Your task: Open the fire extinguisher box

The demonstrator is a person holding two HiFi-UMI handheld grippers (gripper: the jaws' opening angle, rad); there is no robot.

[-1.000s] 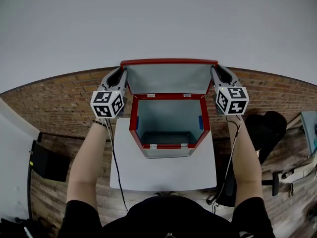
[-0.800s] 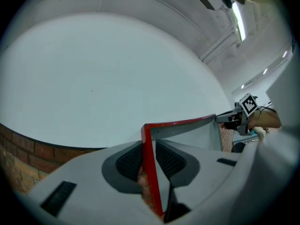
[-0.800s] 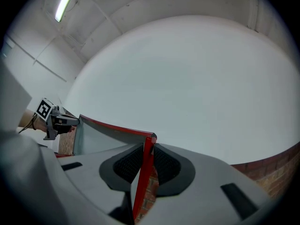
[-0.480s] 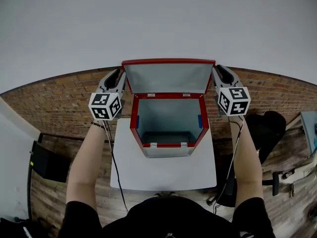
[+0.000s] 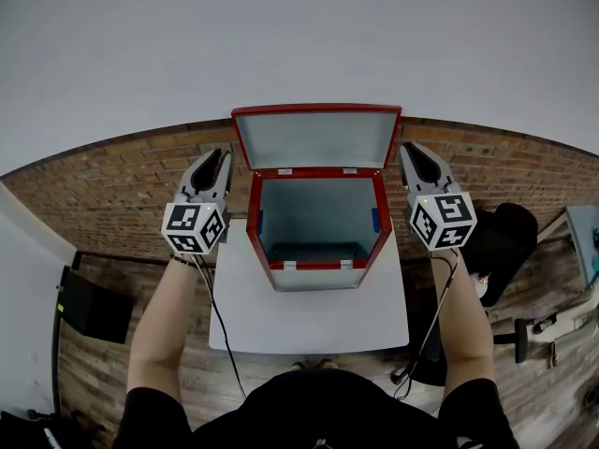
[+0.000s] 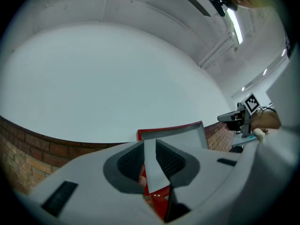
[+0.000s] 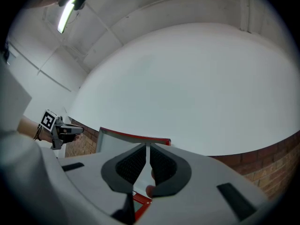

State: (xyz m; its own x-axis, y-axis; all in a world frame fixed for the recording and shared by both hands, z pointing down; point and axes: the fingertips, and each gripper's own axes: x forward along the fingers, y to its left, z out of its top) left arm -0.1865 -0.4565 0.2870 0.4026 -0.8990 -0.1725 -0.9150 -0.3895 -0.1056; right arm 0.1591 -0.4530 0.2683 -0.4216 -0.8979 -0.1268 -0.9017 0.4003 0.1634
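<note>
Left tongs (image 5: 213, 158): held up off the left side of the box, apart from it, pointing at the white wall; black-and-white marker cube toward the person.
Left jaws: parted by a clear gap; in the left gripper view (image 6: 150, 146) only the lid's grey face shows through that gap, farther off, with nothing gripped.
Red metal fire extinguisher box with a grey inside (image 5: 318, 278): stands open on the bench, at its far half, between the two tongs; small blue patches on both inner side walls.
Red-framed grey lid (image 5: 316, 140): raised upright from the box's rear rim, inner face toward the person, touched by neither tongs.
White square bench (image 5: 309, 323): bare top in front of the box, brick wall and wooden floor around it.
Right tongs (image 5: 412, 152): held up off the right side of the lid, just beside it and apart, marker cube toward the person.
Right jaws: have just been closing, now only a thin slit apart in the right gripper view (image 7: 147, 146); nothing between them, lid visible beyond.
Black chair (image 5: 505, 237): on the floor, right of the bench.
</note>
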